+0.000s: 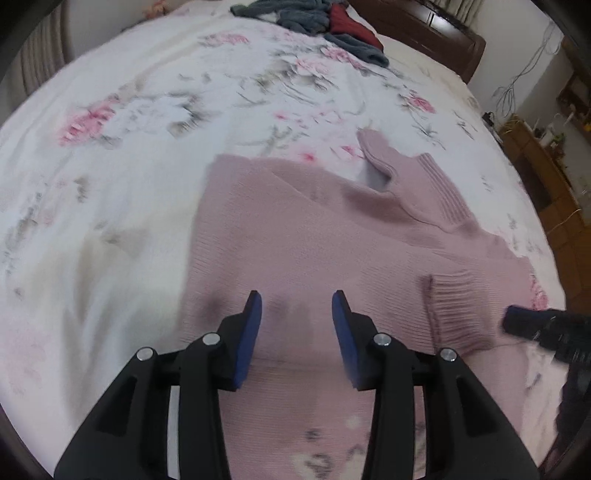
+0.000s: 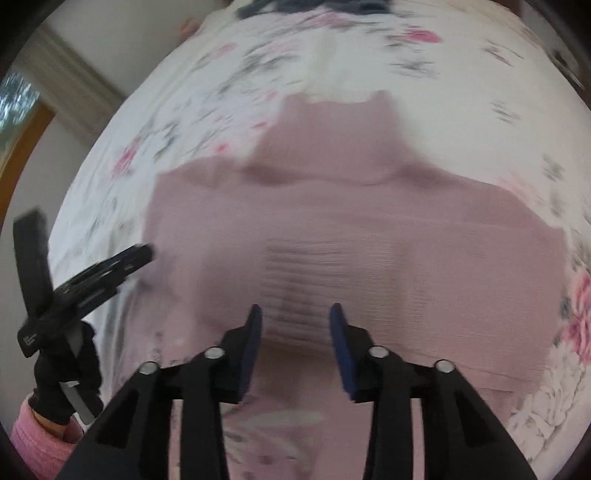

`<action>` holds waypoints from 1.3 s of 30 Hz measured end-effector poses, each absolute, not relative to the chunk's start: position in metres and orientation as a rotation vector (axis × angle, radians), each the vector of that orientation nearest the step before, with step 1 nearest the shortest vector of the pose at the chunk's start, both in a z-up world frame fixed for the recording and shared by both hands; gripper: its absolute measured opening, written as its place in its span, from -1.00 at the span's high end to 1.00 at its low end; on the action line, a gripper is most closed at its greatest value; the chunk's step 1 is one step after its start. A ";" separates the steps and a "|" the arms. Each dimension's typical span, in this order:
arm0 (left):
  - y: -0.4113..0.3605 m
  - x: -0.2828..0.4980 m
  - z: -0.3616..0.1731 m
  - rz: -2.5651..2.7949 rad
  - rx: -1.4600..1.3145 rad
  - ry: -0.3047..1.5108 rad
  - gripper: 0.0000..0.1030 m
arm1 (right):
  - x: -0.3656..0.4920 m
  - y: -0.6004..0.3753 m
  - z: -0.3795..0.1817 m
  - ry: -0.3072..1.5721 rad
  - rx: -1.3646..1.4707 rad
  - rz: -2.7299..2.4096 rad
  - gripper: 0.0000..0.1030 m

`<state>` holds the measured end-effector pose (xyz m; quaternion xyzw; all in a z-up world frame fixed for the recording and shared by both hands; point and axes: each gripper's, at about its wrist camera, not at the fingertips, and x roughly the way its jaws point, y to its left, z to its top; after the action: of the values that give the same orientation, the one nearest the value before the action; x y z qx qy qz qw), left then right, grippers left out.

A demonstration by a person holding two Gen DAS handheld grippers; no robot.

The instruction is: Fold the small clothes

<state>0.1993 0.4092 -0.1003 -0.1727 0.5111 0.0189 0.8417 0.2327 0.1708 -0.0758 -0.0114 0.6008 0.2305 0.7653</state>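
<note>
A dusty-pink knitted sweater (image 1: 317, 236) lies spread on the floral bedsheet (image 1: 147, 122), its sleeves laid across the body and a ribbed cuff (image 1: 458, 314) near its right side. My left gripper (image 1: 297, 299) hovers open just above the sweater's near edge, nothing between its blue pads. In the right wrist view the same sweater (image 2: 369, 236) fills the middle, blurred, with its collar (image 2: 332, 125) at the far end. My right gripper (image 2: 295, 314) is open over a ribbed band. The left gripper (image 2: 122, 262) shows at the sweater's left edge.
A heap of grey-blue and dark red clothes (image 1: 325, 22) lies at the far end of the bed by a dark wooden headboard (image 1: 436, 37). Wooden furniture (image 1: 546, 177) stands off the bed's right side. A gloved hand with a pink sleeve (image 2: 48, 424) holds the left tool.
</note>
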 end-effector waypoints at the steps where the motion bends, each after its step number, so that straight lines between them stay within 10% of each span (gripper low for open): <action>1: 0.407 0.201 -0.103 0.038 -0.370 1.087 0.24 | 0.233 0.182 -0.080 1.321 -0.044 0.503 0.23; 9: 0.410 0.203 -0.133 0.053 -0.380 1.124 0.24 | 0.238 0.213 -0.137 1.405 -0.181 0.382 -0.09; 12: 0.410 0.203 -0.135 0.045 -0.369 1.125 0.24 | 0.237 0.212 -0.139 1.380 -0.222 0.368 0.17; 14: 0.411 0.203 -0.136 0.041 -0.375 1.126 0.24 | 0.238 0.202 -0.135 1.376 -0.208 0.351 0.69; 28: 0.409 0.201 -0.138 0.055 -0.368 1.126 0.24 | 0.253 0.069 -0.063 1.258 0.155 0.329 0.72; 39: 0.408 0.202 -0.139 0.054 -0.335 1.128 0.24 | 0.254 -0.001 -0.116 1.370 0.239 0.219 0.73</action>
<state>0.2023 0.4075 -0.1394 -0.1582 0.5318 0.0253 0.8316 0.2538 -0.0008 -0.1161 0.1100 0.6297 0.1009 0.7623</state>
